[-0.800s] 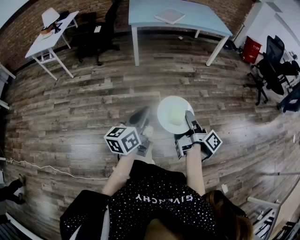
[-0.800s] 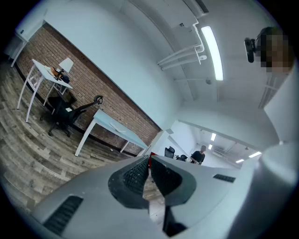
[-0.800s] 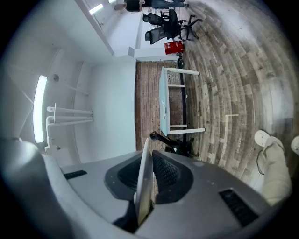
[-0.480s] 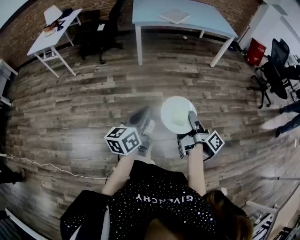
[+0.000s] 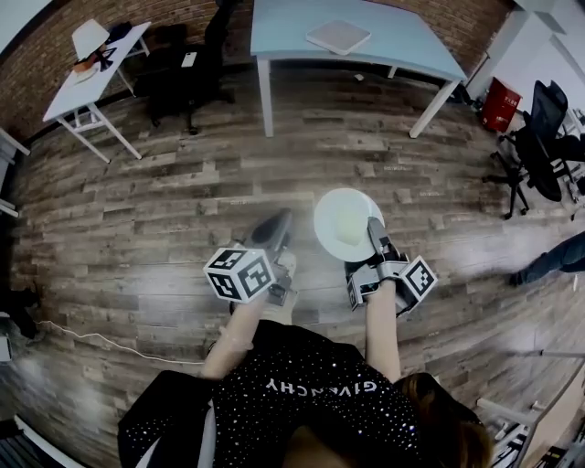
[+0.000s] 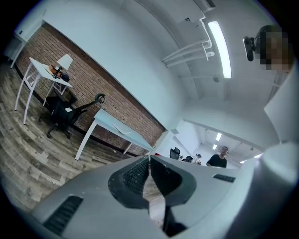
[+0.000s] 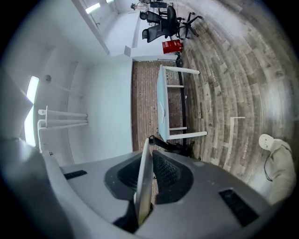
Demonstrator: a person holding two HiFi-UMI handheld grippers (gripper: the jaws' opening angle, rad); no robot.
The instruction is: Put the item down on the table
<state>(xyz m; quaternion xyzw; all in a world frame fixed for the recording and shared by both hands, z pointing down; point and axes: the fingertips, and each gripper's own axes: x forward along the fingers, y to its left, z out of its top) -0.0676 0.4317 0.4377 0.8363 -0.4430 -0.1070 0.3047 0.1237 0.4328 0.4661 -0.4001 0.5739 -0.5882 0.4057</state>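
Right gripper (image 5: pixel 373 225): closed on the near rim of the white plate (image 5: pixel 343 219); I see the plate edge-on between the pads.
Left gripper (image 5: pixel 278 222): jaws together with nothing in them, beside the plate but not touching it.
Plate position: roughly flat, in the air over the wood floor in front of the person, well apart from the blue table (image 5: pixel 283 27) at the far side.
Risk: the rim is the only hold, so I judge a jolt while walking could swing or slip the plate; letting go before it rests on the tabletop would drop it.
Table top: a flat white box (image 5: pixel 338 37) takes the far middle; the rest looks bare.
Surroundings: black chair (image 5: pixel 187 69) far left of the table, small white desk (image 5: pixel 91 78) beyond it, red bin (image 5: pixel 496 102) far right.
In the way: nothing on the floor straight ahead.
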